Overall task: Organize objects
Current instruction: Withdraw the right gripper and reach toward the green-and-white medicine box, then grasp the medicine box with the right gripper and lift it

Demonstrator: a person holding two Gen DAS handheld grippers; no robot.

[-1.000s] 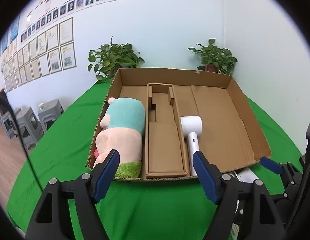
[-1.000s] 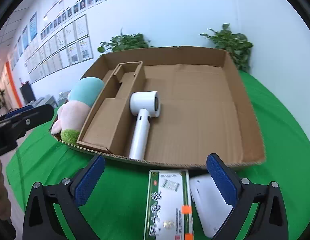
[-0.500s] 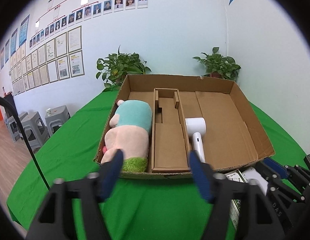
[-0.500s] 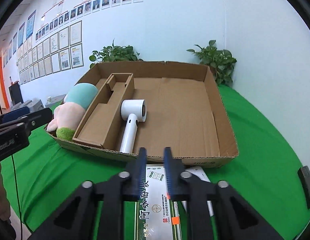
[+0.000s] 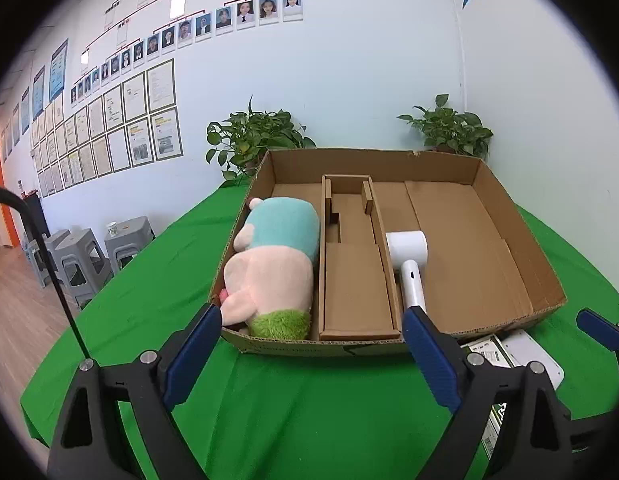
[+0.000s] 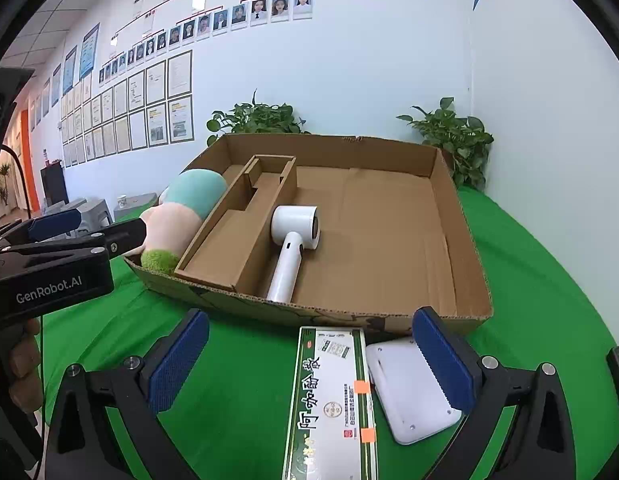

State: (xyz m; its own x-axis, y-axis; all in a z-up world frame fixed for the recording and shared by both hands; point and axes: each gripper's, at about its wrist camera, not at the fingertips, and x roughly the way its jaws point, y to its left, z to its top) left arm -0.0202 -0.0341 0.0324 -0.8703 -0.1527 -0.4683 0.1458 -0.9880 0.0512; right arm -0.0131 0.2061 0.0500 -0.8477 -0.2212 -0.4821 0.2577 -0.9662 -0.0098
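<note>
One shallow brown cardboard box (image 6: 461, 240) with one cardboard divider insert (image 6: 229, 236) lies ahead of both tongs. In it: one pastel plush toy (image 5: 277, 264) and one white hair dryer (image 6: 293, 240). Between the right tongs' fingers: one long green-and-white carton (image 6: 333, 400) and one flat white plastic device (image 6: 409, 392). Beyond the box: two leafy potted plants (image 5: 253, 136). Far left: three grey plastic stools (image 5: 81, 256).

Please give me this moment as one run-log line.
left gripper: open | right gripper: open above box | plush, dryer: in tray
</note>
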